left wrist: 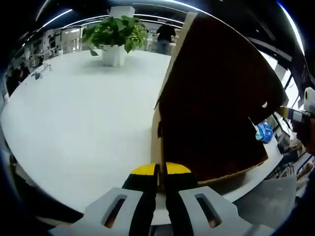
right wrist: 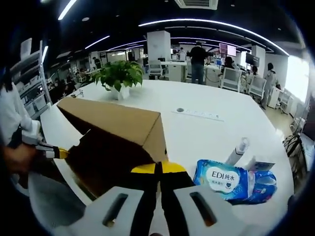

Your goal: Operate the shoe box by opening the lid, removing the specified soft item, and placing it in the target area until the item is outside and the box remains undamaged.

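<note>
The cardboard shoe box (left wrist: 216, 98) stands on the white table (left wrist: 78, 118) with its dark brown inner face turned to the left gripper view. My left gripper (left wrist: 159, 169) is shut on the box's lower cardboard edge. From the other side the box (right wrist: 118, 120) shows its tan outer panel above a dark opening. My right gripper (right wrist: 158, 168) is shut on the near corner of that panel. The right gripper (left wrist: 295, 114) touches the box's far edge in the left gripper view. The left gripper (right wrist: 55, 152) sits at the box's left edge in the right gripper view. What is inside the box is hidden.
A blue pack of wet wipes (right wrist: 231, 179) and a white spray bottle (right wrist: 238, 149) lie on the table right of the box. A potted plant (right wrist: 118, 76) stands farther back. A person's hand and white sleeve (right wrist: 12, 128) are at the left. Office desks and people fill the background.
</note>
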